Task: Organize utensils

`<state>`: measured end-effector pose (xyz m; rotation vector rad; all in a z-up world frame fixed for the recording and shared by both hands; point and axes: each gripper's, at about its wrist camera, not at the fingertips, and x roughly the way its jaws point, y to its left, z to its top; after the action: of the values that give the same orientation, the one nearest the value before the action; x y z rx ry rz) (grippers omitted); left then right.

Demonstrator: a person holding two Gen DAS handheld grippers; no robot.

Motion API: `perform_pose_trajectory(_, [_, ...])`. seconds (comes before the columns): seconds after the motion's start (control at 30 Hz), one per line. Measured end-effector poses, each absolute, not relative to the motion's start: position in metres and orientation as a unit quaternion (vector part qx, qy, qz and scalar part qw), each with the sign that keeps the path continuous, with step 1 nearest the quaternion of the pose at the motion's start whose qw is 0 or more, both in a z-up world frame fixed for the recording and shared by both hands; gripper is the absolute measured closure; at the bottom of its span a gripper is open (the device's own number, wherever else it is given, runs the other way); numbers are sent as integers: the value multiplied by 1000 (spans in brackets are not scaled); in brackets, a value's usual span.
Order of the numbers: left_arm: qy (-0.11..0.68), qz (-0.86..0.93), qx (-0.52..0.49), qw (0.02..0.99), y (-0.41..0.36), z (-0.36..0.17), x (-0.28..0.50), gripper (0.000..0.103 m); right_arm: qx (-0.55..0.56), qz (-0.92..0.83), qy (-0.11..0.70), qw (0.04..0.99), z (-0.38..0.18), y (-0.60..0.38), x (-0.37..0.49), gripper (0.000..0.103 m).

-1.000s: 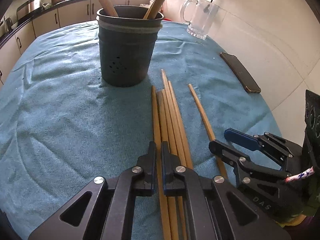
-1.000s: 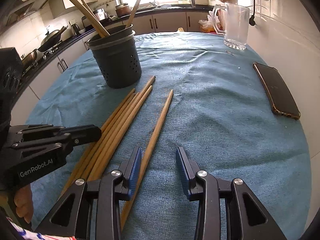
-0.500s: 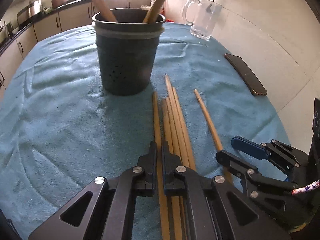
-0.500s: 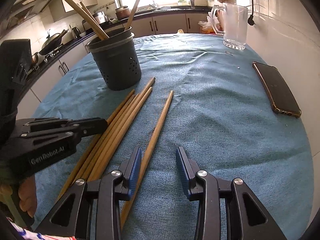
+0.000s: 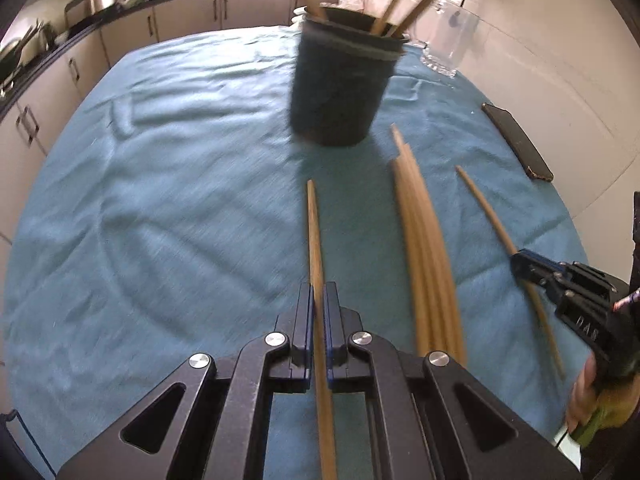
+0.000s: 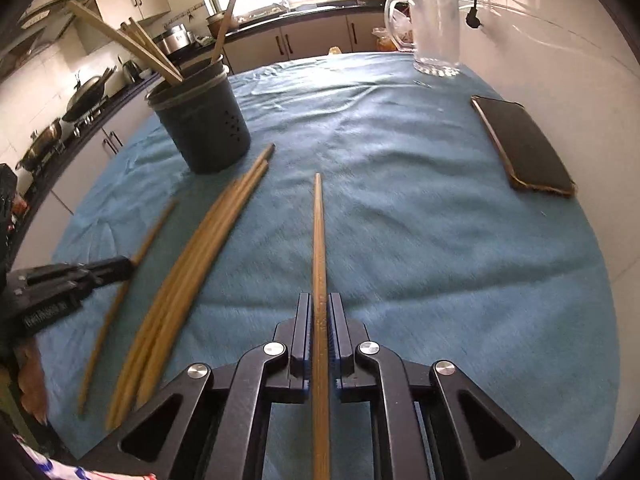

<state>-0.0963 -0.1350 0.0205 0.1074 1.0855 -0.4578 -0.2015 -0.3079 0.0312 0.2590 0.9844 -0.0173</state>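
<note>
My left gripper is shut on one wooden chopstick, lifted clear to the left of the bundle of chopsticks lying on the teal cloth. My right gripper is shut on another single chopstick that points straight ahead. The dark utensil holder stands beyond, with several chopsticks upright in it; it also shows in the right wrist view. The left gripper shows in the right wrist view, the right gripper in the left wrist view.
A black phone lies at the right by the wall. A glass mug stands at the far right corner. The teal cloth covers the table. Kitchen cabinets run behind.
The left gripper has pulled its chopstick left, away from the bundle. The right gripper has shut on the lone chopstick, which now lies straight between its fingers.
</note>
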Motion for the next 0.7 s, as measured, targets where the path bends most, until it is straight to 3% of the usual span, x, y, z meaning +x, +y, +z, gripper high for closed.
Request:
perform_pose_trajectory(0.17, [543,-221,48,809,-109,21,-118,96,69,12,496,866,37,-303,-224,92])
perform_pose_trajectory(0.23, [550,-222,48,804,-107,23,-120,96,63,17,500,863,38,-300,-224,75])
perform_pose_trajectory(0.3, [544,-228,50,806,-108,29,-120,93,57,19,502,863,38,-297,-219,68])
perform_pose_trajectory(0.4, [535,-220,45,814,-109,33,-111,84,42,12,503,863,37,-294,-205,68])
perform_pose_trajectory(0.5, [539,-219,33,813,-115,29,-93,83,52,9,507,860,34,-300,-185,68])
perform_pose_trajectory(0.7, [541,-210,33,814,-122,19,-67,84,72,7,528,846,34,-319,-138,85])
